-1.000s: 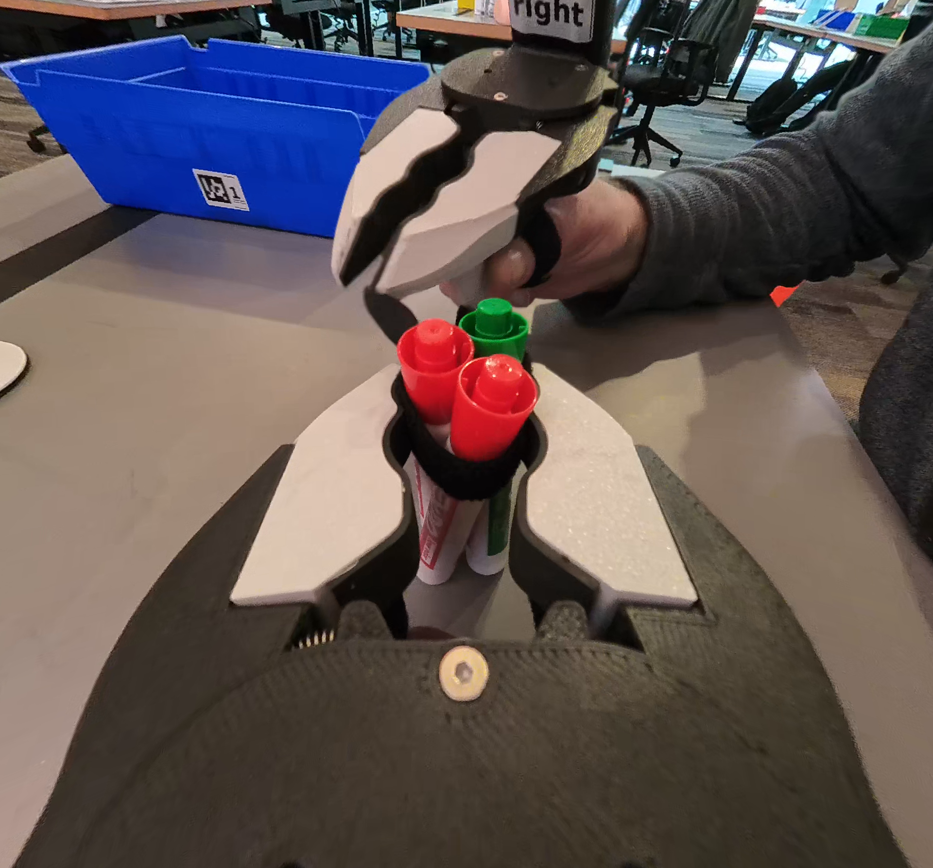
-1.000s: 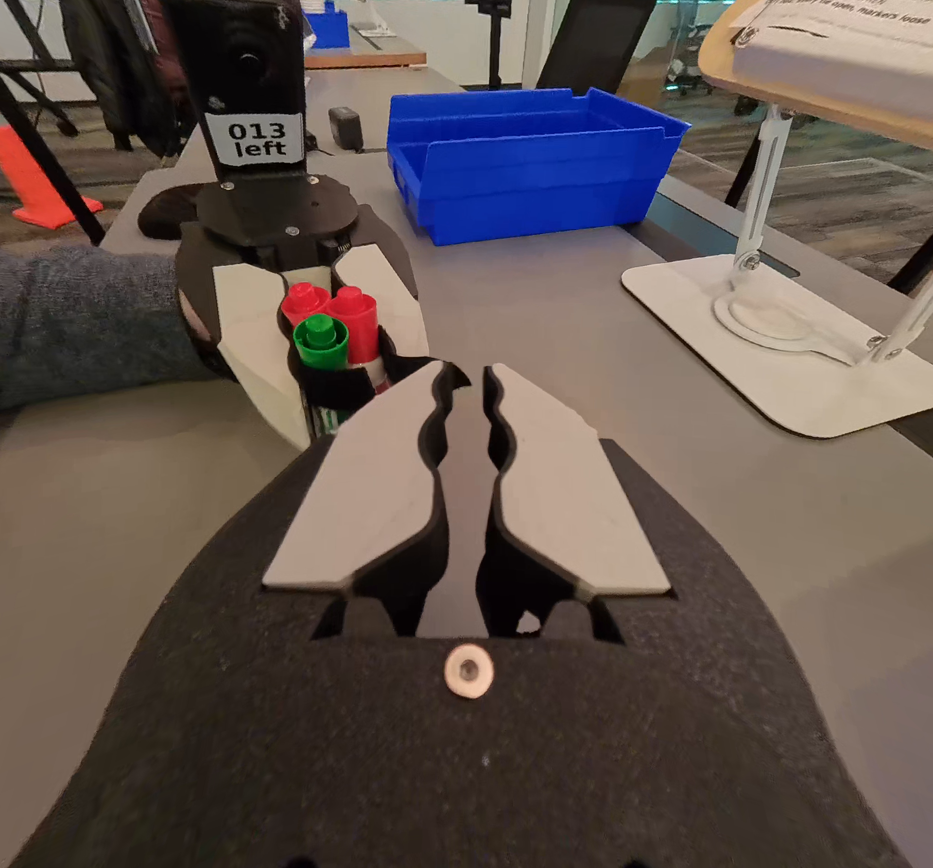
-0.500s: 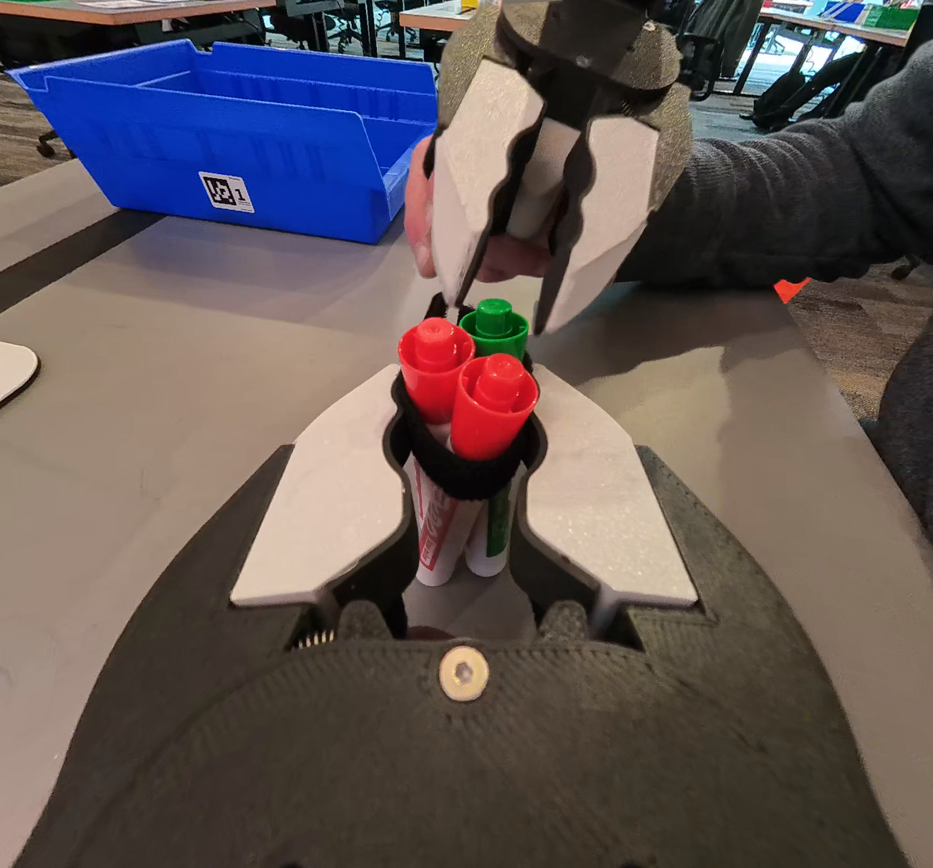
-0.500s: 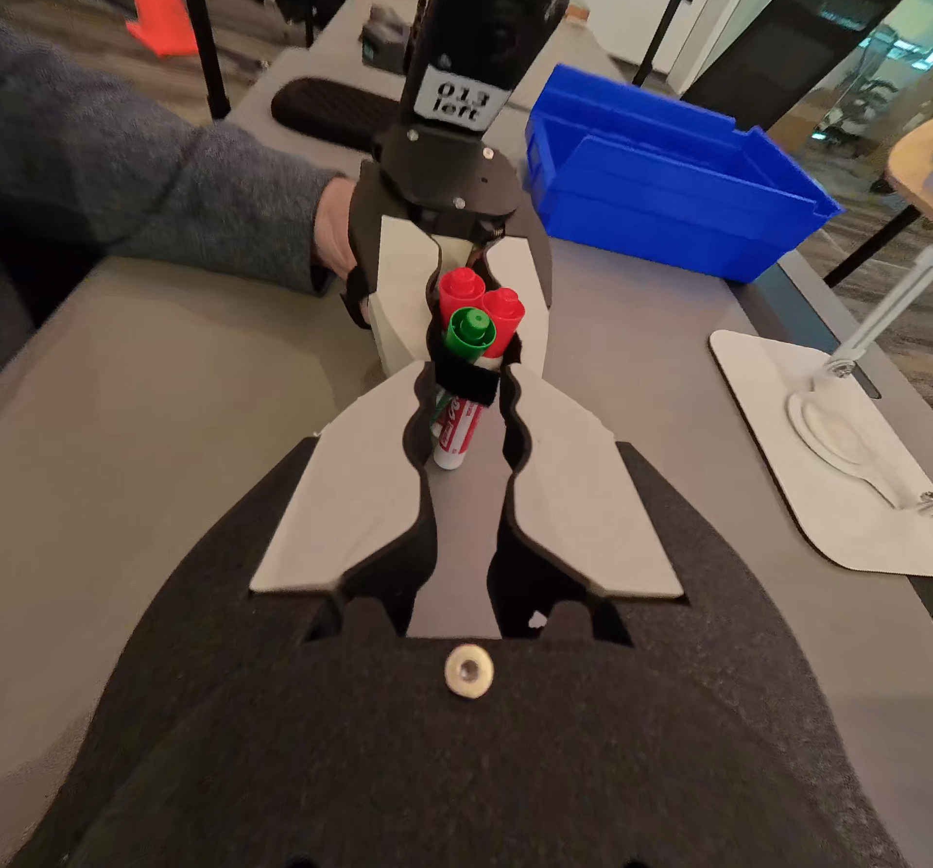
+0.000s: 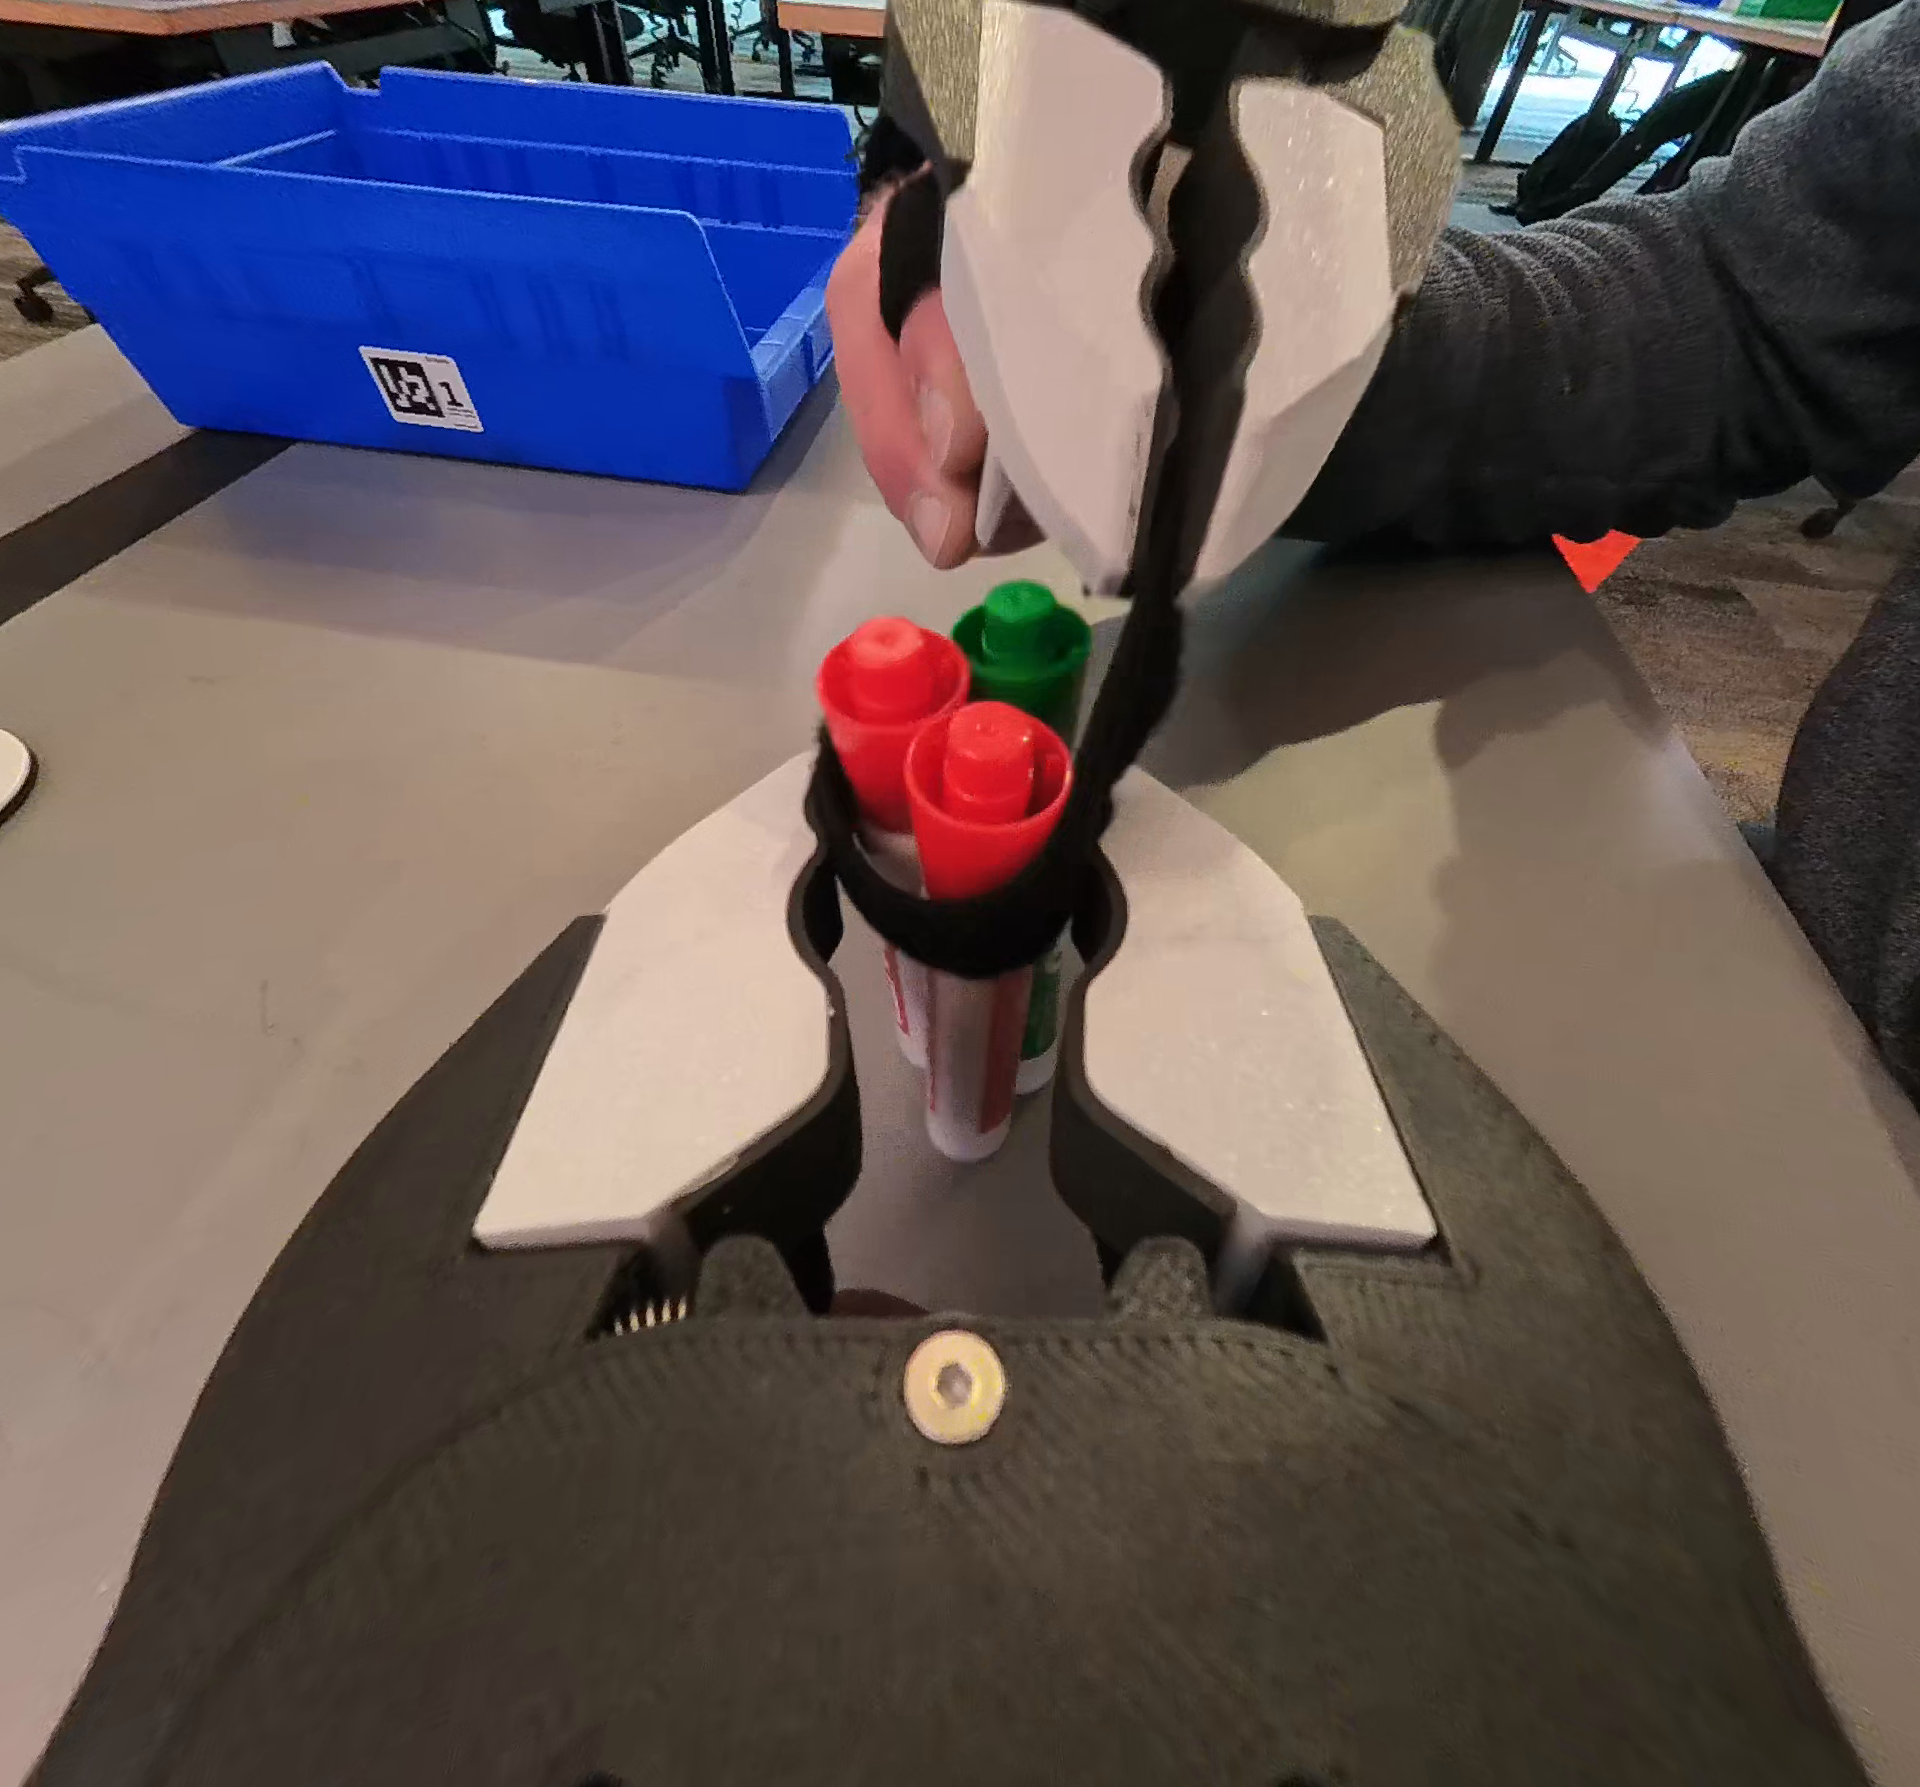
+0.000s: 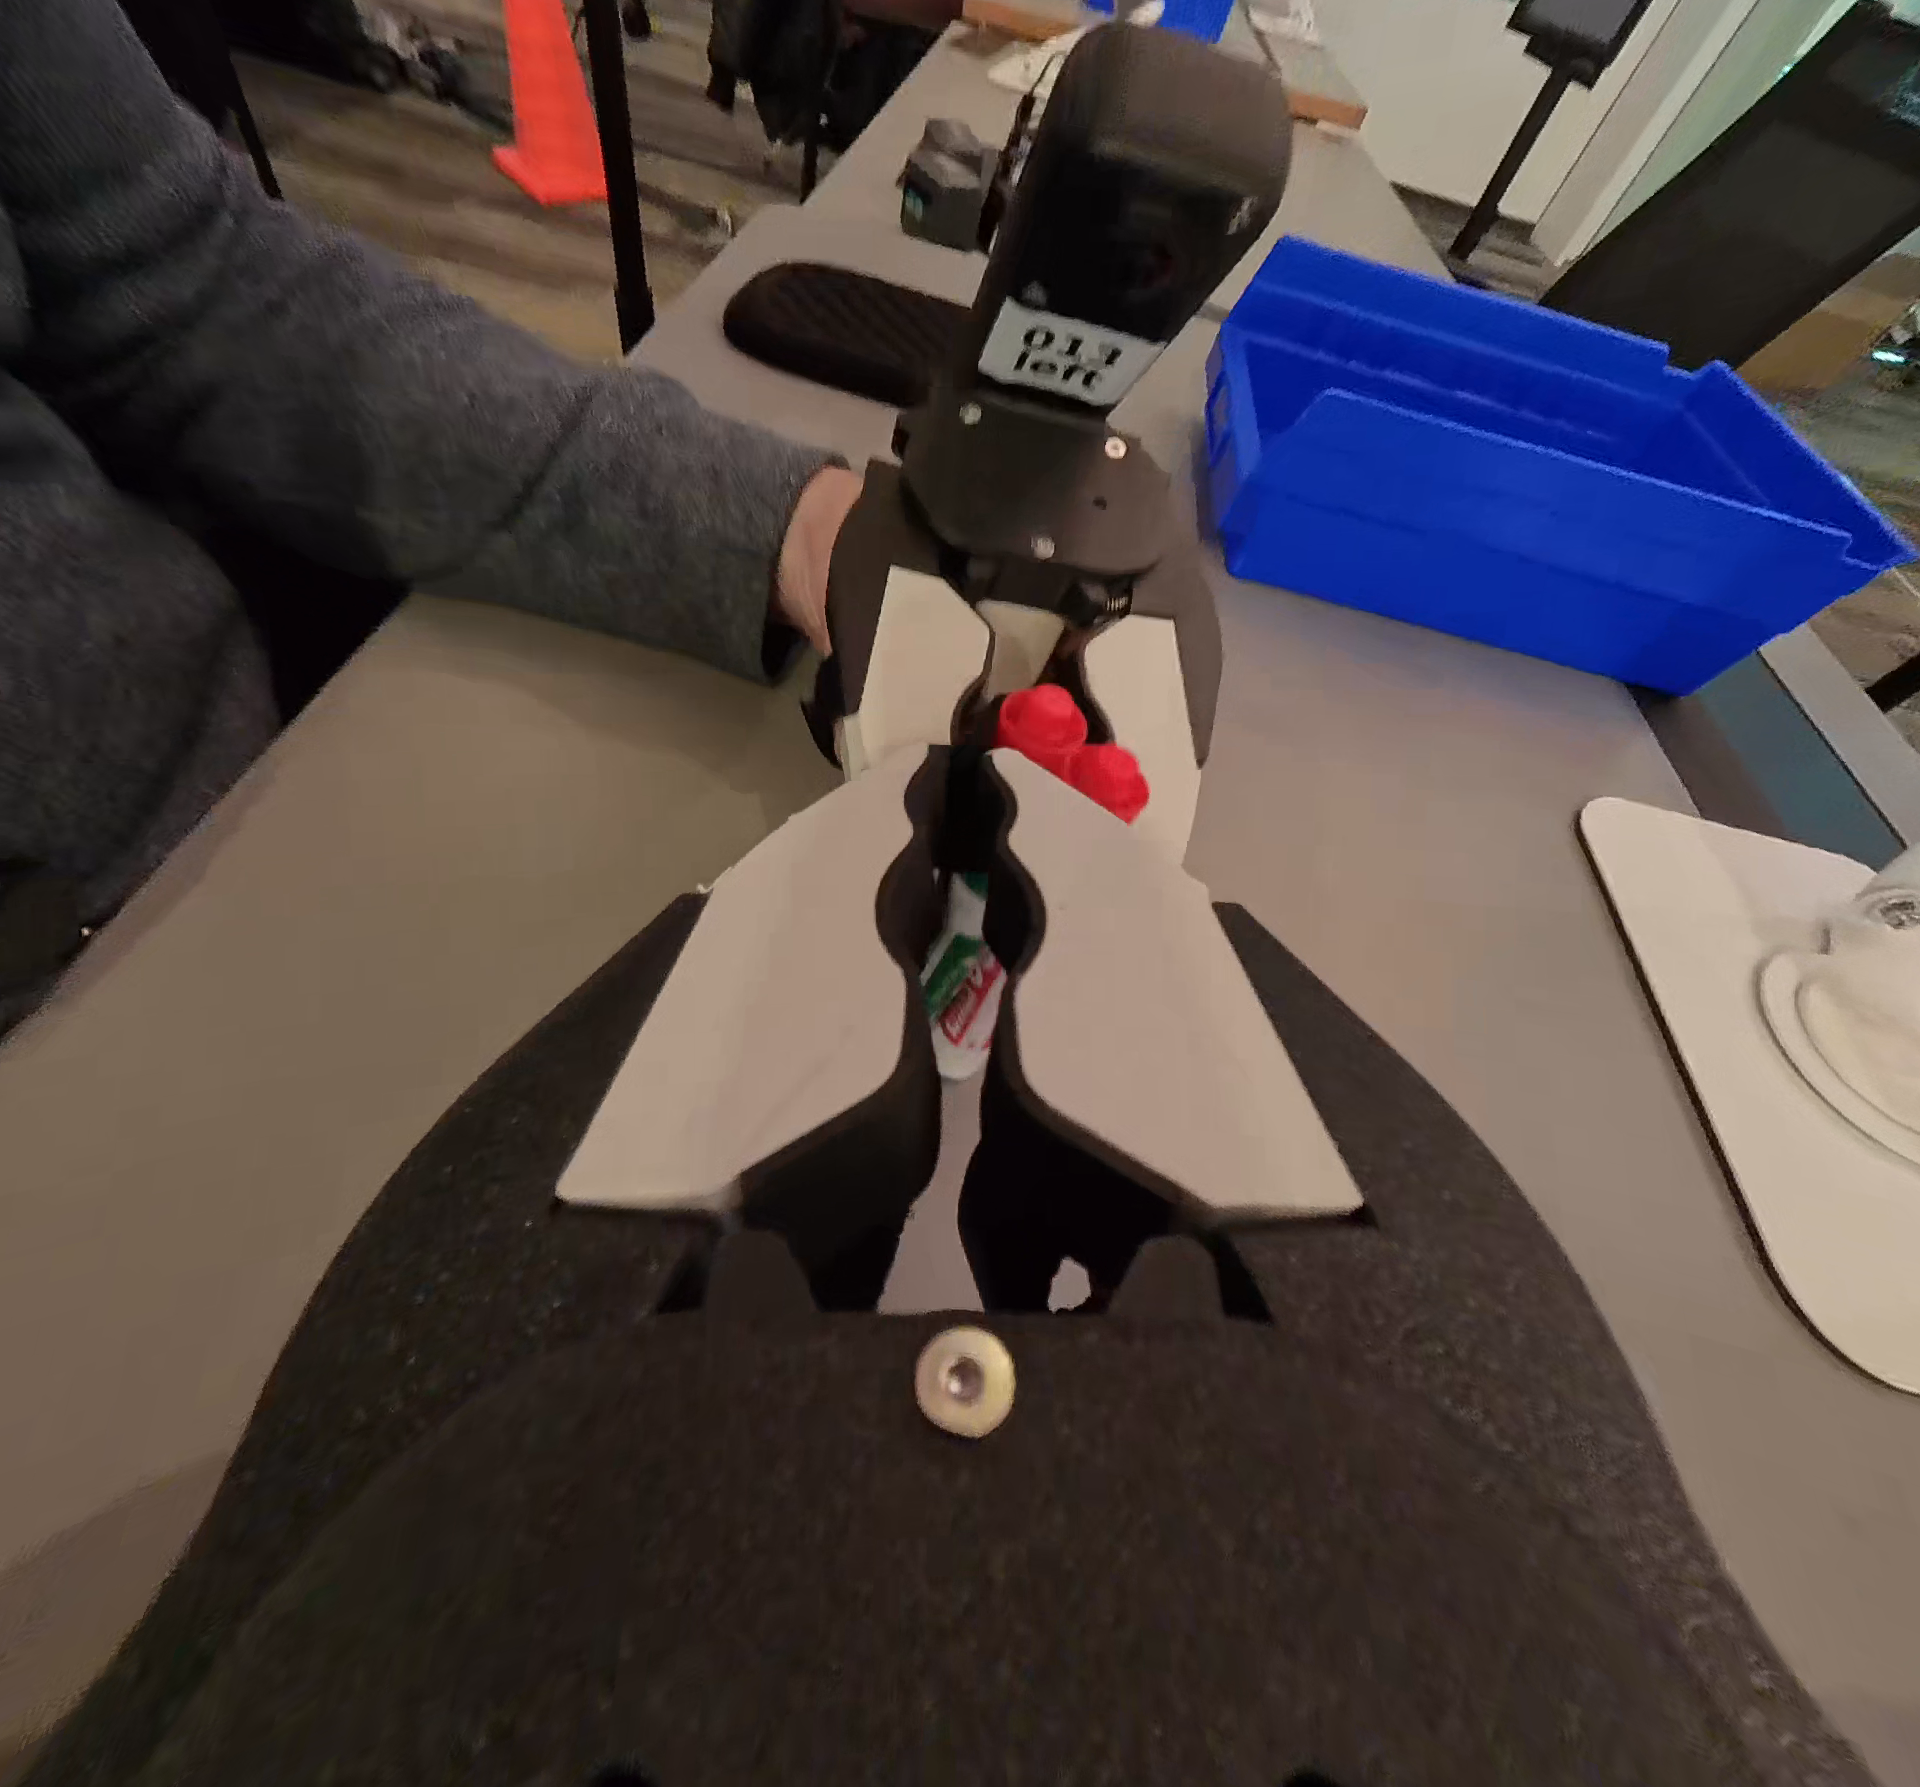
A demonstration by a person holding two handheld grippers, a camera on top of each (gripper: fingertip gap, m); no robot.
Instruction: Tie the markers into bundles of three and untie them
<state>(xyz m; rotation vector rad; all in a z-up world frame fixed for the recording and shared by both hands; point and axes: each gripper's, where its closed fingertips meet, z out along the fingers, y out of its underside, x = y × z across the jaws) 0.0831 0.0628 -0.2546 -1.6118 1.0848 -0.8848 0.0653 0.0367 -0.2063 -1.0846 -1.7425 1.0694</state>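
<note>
Three markers, two red-capped [image 5: 987, 802] and one green-capped [image 5: 1023, 646], stand upright on the grey table [image 5: 312, 750], bound by a black strap [image 5: 956, 937]. My left gripper [image 5: 961, 781] is shut on the bundle at the strap. My right gripper [image 5: 1148, 574] hangs just above the bundle, shut on the strap's free end [image 5: 1143, 677], which stretches up taut from the bundle's right side. In the right wrist view the strap end [image 6: 961, 833] sits between my right gripper's [image 6: 961, 771] tips, with the red caps [image 6: 1039, 719] and left gripper [image 6: 1039, 698] behind.
A blue bin [image 5: 416, 283] stands at the back left of the table and also shows in the right wrist view [image 6: 1507, 490]. A white stand base [image 6: 1714, 1010] lies to the right. A black pad [image 6: 831, 324] lies farther back. An orange cone [image 6: 540, 75] stands on the floor. There is about 7 centimetres between the tips of the two grippers.
My right gripper swung in over the bundle, closed on the strap's free end and pulled it up taut. The left gripper kept hold of the bundle.
</note>
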